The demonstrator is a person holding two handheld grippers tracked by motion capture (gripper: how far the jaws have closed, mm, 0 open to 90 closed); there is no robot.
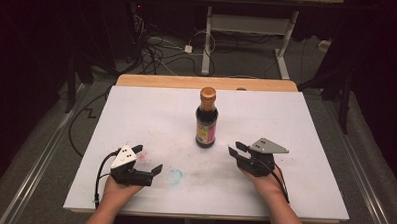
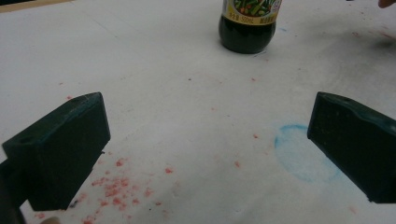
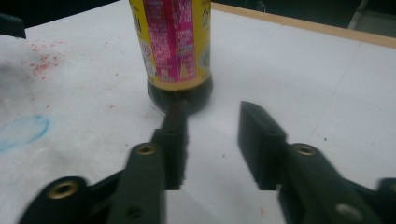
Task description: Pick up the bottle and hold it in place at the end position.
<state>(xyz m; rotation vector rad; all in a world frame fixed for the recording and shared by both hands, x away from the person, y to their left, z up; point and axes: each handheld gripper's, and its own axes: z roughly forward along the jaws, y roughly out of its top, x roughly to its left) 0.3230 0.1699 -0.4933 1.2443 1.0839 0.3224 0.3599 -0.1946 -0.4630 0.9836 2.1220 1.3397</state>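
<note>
- Nearest the camera, two bare forearms enter from the bottom edge of the high view, each hand gripping a black two-jaw tool from behind.
- Left gripper (image 1: 146, 158): low over the worktop, its wrist angled inward towards the table's middle; its fingers (image 2: 60, 149) are spread wide with nothing between them, above red speckles.
- Right gripper (image 1: 237, 149): topped by a grey three-cornered plate, pointing at the bottle's base and just short of it; its fingers (image 3: 175, 126) stand a narrow gap apart, gripping nothing, and are blurred in the right gripper view.
- White sheet-covered worktop (image 1: 296, 130): smudged grey near the middle, with a faint blue ring (image 1: 175, 175) between the two tools.
- Dark glass sauce bottle with a brown cap and a yellow-and-pink label (image 1: 207, 118): upright near the worktop's centre, beyond both tools and closer to the right one. The gripper views cut off its top; its label print is too small to read.
- Beyond, a wooden worktop edge (image 1: 162, 81), then a grey floor with tangled cables (image 1: 153, 48) and a white table frame (image 1: 249, 28); the room's sides are dark.
</note>
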